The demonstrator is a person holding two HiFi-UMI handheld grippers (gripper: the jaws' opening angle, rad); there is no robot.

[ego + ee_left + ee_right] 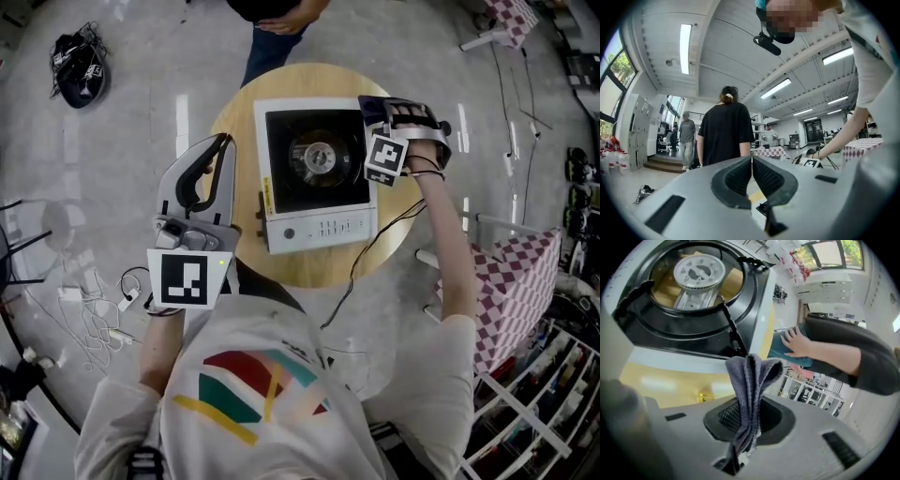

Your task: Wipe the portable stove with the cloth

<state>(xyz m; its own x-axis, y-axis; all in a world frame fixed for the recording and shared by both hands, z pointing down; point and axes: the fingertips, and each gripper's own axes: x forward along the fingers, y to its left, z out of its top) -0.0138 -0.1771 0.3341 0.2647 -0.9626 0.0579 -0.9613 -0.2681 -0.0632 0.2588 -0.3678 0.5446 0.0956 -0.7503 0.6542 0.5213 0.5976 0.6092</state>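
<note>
left tongs point(751, 161) together | right tongs point(749, 405) pinch cloth point(751, 376), unclear from head view

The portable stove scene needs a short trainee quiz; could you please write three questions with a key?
1. True or false: the left gripper is holding the cloth.
2. Multiple choice: the portable stove stands on A) a round wooden table, B) a kitchen counter, C) a cardboard box.
3. Short answer: what colour is the cloth?

Key:
1. False. The left gripper is shut with nothing in it; the right gripper is clamped on the cloth, beside the stove.
2. A.
3. Grey.
</note>
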